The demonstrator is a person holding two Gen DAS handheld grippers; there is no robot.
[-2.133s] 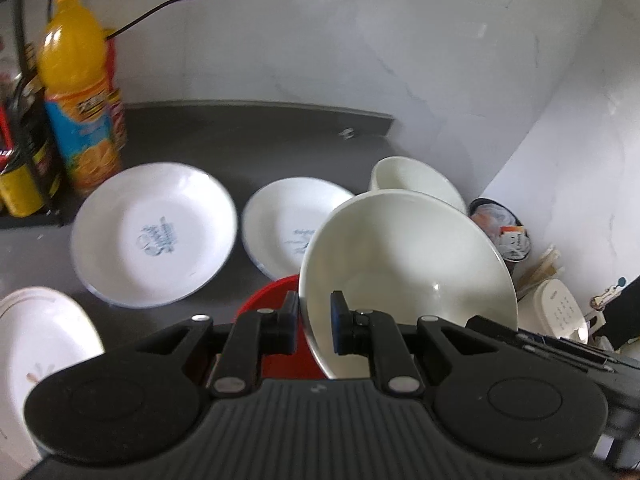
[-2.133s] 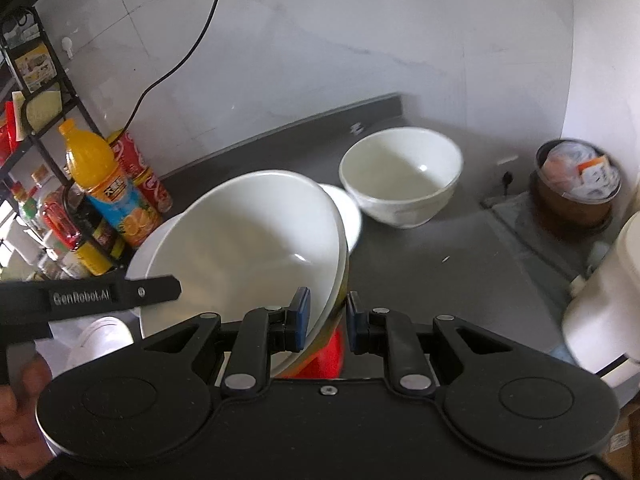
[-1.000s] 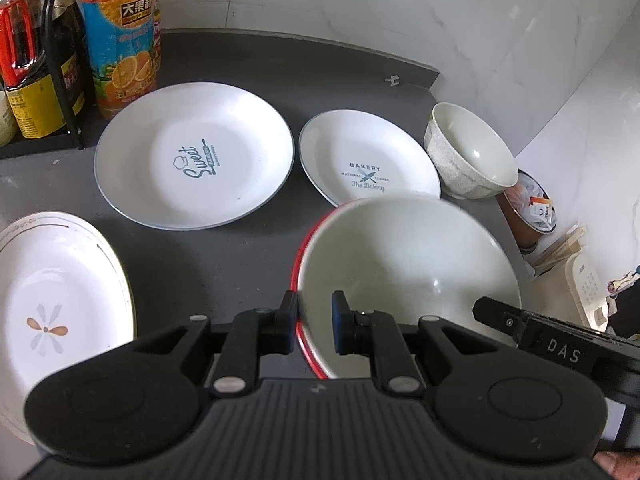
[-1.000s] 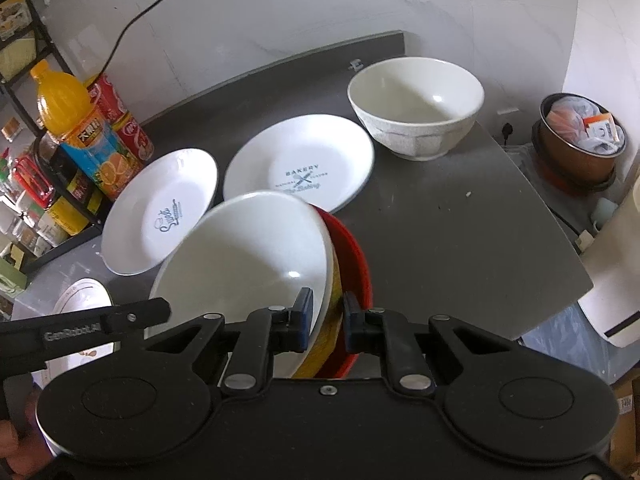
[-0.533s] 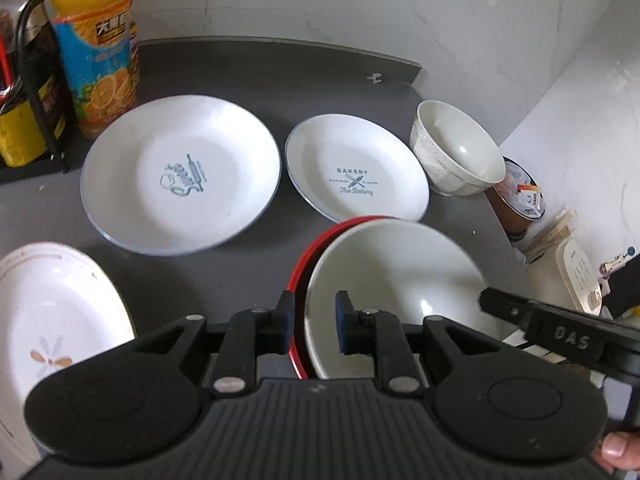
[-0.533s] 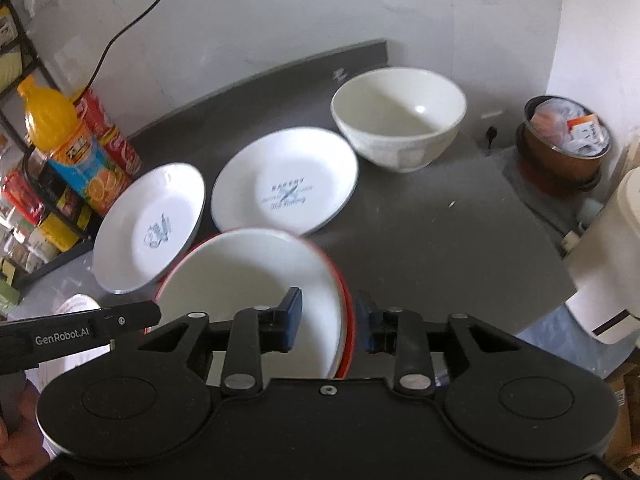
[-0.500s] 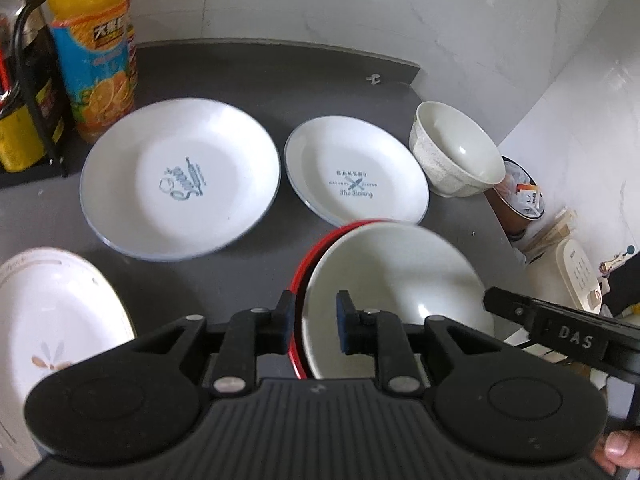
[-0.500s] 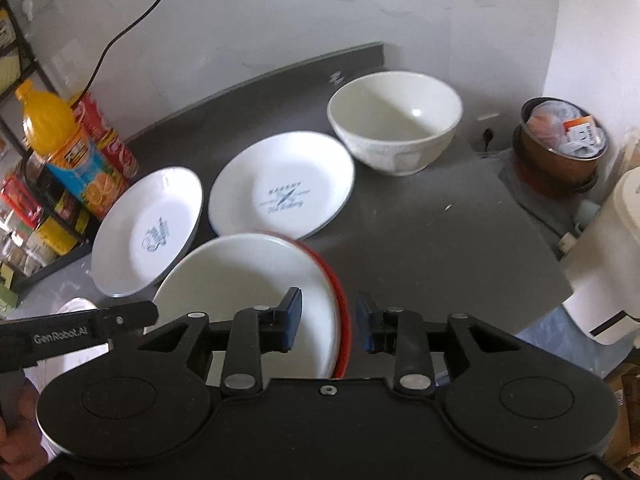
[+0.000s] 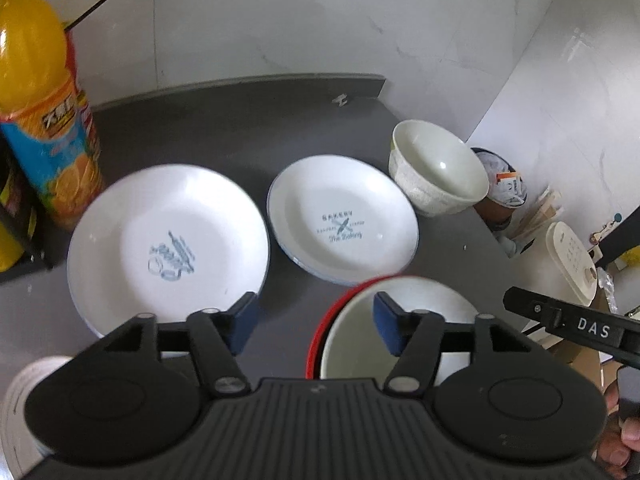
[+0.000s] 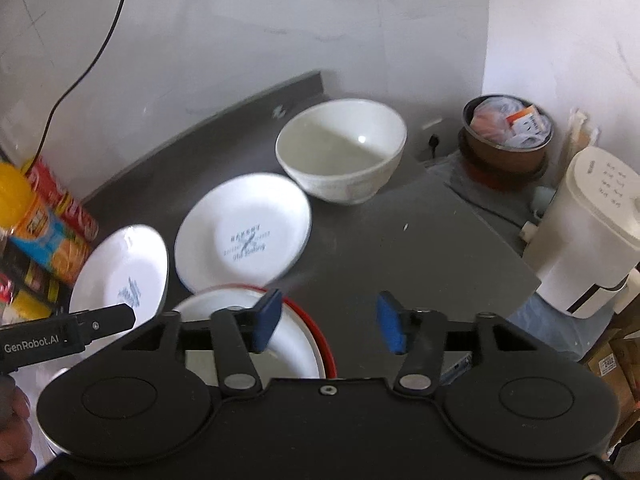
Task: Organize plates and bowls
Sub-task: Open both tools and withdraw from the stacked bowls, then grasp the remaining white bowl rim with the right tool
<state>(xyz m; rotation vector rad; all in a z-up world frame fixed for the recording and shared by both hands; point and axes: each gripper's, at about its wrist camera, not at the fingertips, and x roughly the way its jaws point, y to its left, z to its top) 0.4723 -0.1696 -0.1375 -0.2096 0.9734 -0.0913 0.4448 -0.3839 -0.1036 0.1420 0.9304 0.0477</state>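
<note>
A white bowl [image 9: 424, 304] sits nested in a red bowl [image 9: 316, 344] on the dark counter, right in front of both grippers. My left gripper [image 9: 315, 322] is open, its right finger over the bowls' left rim and holding nothing. In the right wrist view the same white bowl [image 10: 292, 346] and red bowl [image 10: 326, 346] lie under the left finger of my right gripper [image 10: 330, 322], which is open and empty. Behind the stack lie a "Bakery" plate [image 9: 344, 224], a larger "Sweet" plate [image 9: 168, 248] and a cream bowl [image 9: 440, 172].
An orange juice bottle [image 9: 44, 120] and red cans [image 10: 60, 196] stand at the left by a rack. Another white plate [image 9: 24, 380] is at the near left. Past the counter's right edge are a brown pot [image 10: 508, 136] and a white appliance [image 10: 588, 240]. Bare counter [image 10: 420, 248] lies right of the stack.
Both grippers have opened wide and let go of the nested bowls' rims. The bowls now rest level on the counter, and both grippers have drawn back a little.
</note>
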